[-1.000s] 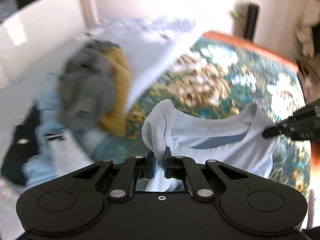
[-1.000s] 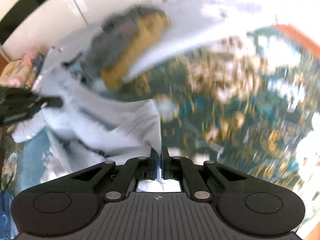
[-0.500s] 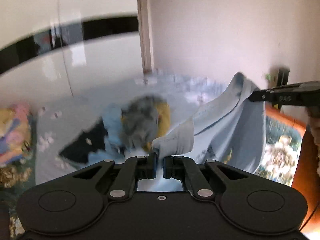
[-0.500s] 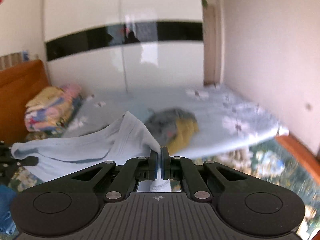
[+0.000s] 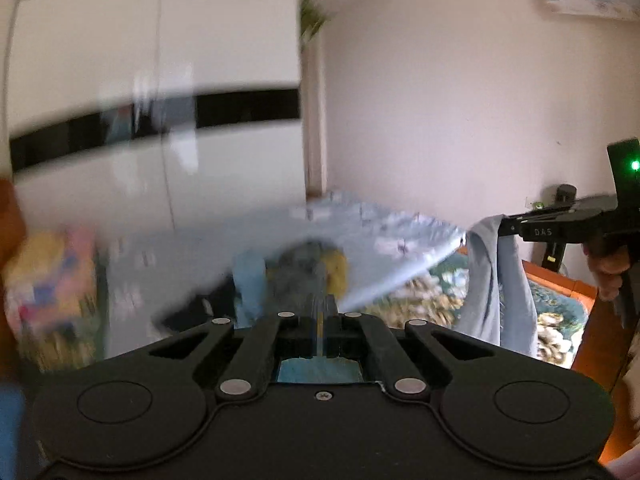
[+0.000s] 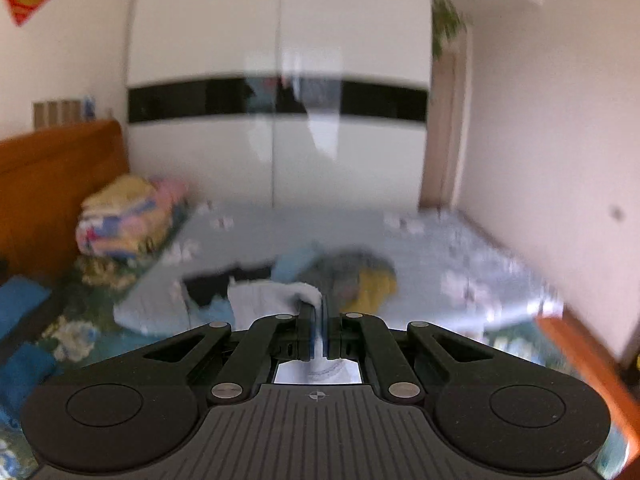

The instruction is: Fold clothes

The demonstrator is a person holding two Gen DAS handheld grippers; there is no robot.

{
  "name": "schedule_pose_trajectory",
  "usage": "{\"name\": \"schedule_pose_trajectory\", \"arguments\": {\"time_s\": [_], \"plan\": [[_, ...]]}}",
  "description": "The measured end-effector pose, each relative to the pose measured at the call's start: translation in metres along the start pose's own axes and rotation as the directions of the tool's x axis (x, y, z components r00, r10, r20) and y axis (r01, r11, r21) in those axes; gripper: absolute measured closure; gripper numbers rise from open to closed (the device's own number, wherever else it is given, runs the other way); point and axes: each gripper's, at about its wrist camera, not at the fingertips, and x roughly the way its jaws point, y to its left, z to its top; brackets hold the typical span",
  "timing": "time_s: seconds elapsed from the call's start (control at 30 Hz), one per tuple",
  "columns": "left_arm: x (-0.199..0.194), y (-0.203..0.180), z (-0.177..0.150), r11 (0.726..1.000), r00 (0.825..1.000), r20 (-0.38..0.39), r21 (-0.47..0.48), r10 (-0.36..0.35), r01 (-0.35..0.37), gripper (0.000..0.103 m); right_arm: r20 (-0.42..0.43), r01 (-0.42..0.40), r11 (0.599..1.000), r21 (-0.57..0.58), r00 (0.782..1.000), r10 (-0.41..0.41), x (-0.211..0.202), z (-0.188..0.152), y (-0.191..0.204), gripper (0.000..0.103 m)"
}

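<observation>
At about 3 o'clock in the left wrist view, the right gripper (image 5: 505, 227) pinches a fold of the light blue T-shirt (image 5: 496, 280), which hangs straight down from its closed tips over the floral bedspread (image 5: 420, 300). A hand (image 5: 608, 272) grips its handle at the frame's edge. The right wrist view shows those jaws clamped on the pale fabric (image 6: 280, 298), which bunches toward 9 o'clock. The left gripper (image 5: 320, 312) has its jaws drawn together with only a blurred sliver between them; whether cloth is caught there I cannot tell. Beyond, toward 12 o'clock, a blurred clothes pile (image 6: 352, 276) of grey, mustard and blue lies on the pale sheet (image 6: 440, 248). A white wardrobe (image 6: 276, 92) stands behind the bed.
</observation>
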Motion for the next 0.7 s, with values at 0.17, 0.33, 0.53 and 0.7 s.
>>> {"name": "schedule_pose_trajectory", "arguments": {"time_s": [0.17,0.33,0.53,0.7], "plan": [[0.058,-0.007,-0.049,0.987,0.984,-0.145,-0.14,-0.103,0.083,0.1,-0.082,0.007,1.0,-0.002,0.997,-0.007,0.041,-0.017,-0.01,0.101],[0.127,-0.039,-0.09,0.965,0.944,-0.233,-0.17,-0.234,0.198,0.076,-0.099,0.004,1.0,-0.007,0.995,-0.005,0.053,-0.02,-0.021,0.101],[0.17,-0.085,-0.116,0.924,0.89,-0.249,-0.091,-0.381,0.371,0.048,-0.086,-0.009,1.0,-0.014,0.996,0.008,0.059,-0.011,-0.023,0.101],[0.188,-0.105,-0.125,0.932,0.9,-0.255,-0.019,-0.354,0.362,0.05,-0.072,-0.029,1.0,-0.011,0.997,0.028,0.052,-0.004,-0.023,0.101]]}}
